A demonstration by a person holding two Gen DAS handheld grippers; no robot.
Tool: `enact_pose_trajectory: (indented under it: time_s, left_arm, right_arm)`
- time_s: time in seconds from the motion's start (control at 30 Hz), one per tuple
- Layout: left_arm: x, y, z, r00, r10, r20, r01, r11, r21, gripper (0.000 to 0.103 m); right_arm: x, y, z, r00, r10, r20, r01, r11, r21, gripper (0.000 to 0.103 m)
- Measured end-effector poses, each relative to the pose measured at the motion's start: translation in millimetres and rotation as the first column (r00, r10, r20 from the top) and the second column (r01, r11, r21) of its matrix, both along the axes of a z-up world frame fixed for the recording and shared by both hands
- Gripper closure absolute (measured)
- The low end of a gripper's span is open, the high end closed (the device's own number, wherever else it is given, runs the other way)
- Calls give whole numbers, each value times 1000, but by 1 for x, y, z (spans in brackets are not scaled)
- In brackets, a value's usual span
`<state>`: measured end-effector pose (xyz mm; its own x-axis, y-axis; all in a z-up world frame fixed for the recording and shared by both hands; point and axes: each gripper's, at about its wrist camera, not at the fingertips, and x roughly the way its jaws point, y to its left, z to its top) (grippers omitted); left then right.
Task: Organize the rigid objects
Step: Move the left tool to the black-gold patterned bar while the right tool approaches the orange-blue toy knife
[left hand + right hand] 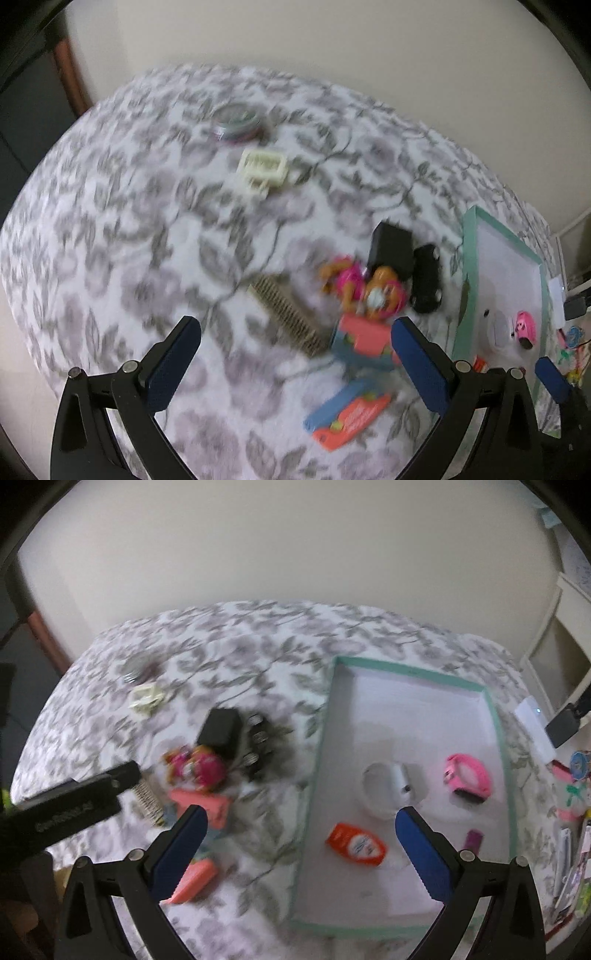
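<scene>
- Left wrist view: the left gripper point(295, 354) hangs above a floral cloth point(110, 258), its jaws spread wide and holding nothing, touching nothing.
- Loose toys lie clustered ahead of it: a pink doll figure point(364, 288), a black box point(391, 251), a black toy car point(426, 280), a bristled comb point(290, 314) and a coral-and-blue toy point(364, 343).
- Right wrist view: the right gripper point(301, 843) hovers over the near end of the green-rimmed tray point(314, 775), jaws likewise wide apart and empty.
- Already in the tray: a white cup point(388, 788), a pink band point(467, 777), an orange bottle point(356, 843).
- Both views are motion-blurred; a sound next step likely means steadying, centring one toy between the jaws, then closing squarely across its narrowest solid part.
</scene>
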<state>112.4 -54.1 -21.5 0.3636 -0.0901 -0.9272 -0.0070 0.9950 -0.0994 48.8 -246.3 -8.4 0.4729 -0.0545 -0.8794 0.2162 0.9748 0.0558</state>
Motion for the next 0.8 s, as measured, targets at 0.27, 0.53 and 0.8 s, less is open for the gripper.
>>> enact_pose_trajectory:
  time_s: [0.27,0.53,0.8]
  left_arm:
    - [-8,46,-16,988,139,-68,-139,990,14,0]
    - [1,62,-31,976,187,-110,-186,982,22,0]
    - [7,60,-39,974,185,-126,-183,983,30,0]
  right_arm:
    - [2,50,-13,993,112,-36,-110,993,39,0]
    - [12,76,-49,975,166,-148,-151,983,106,0]
    - [21,87,-78,964,158,-216,-134,984,120,1]
